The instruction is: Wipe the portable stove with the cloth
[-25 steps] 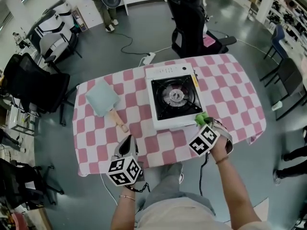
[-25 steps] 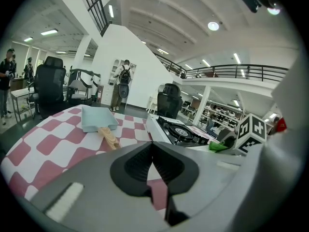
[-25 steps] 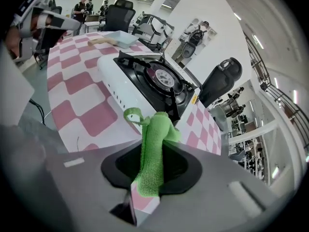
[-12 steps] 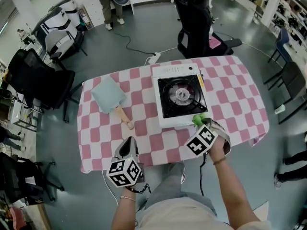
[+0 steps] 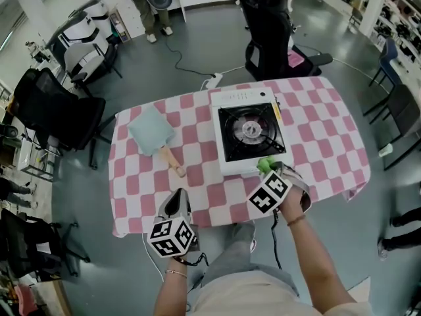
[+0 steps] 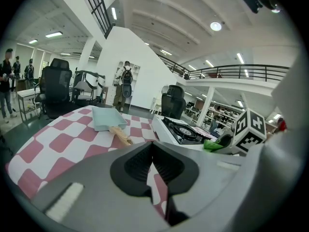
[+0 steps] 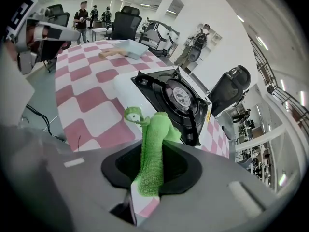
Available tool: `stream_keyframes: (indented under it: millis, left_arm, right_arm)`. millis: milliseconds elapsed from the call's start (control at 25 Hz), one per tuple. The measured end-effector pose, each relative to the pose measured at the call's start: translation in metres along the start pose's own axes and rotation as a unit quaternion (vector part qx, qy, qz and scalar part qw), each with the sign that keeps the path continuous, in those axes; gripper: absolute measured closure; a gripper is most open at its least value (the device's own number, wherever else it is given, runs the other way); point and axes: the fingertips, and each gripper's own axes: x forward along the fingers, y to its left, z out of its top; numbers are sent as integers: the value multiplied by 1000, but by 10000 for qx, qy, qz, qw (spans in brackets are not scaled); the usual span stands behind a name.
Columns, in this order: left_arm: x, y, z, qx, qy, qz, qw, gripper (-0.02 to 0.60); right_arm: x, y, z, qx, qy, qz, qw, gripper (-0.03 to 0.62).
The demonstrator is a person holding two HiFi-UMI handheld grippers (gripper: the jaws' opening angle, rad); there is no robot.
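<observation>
My right tongs (image 7: 150, 175) have slid a little to the left along the near side of the stove (image 5: 231, 168). They are shut tight on the green cloth (image 7: 153, 144). The cloth stands up between the jaws in a thin roll, and only a small floppy bit pokes out past the tips. That bit sits at the stove's near right corner, just at the white edge.

My left tongs (image 6: 153, 161) are shut too, with nothing in them. They hang over the near edge of the table (image 5: 197, 196), left of the stove and well apart from it.

Far off to the left lies a flat blue thing (image 5: 150, 130) with a wooden handle. It is out of my way.

Here is what I think could go wrong. So little cloth sticks out that the hard jaws might rub the stove, not the cloth. If I push hard, the cloth could slip out of the jaws. It could also catch on the black metal prongs around the burner. Nothing holds the stove down, so a strong push might make it slide across the table.
</observation>
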Motion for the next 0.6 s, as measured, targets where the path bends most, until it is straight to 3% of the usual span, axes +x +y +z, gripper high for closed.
stream_keyframes:
  millis: [600]
  left_arm:
    - [-15, 14, -1, -64, -57, 198, 9998, 581]
  right_arm:
    - [-3, 15, 25, -295, -66, 133, 9995, 497]
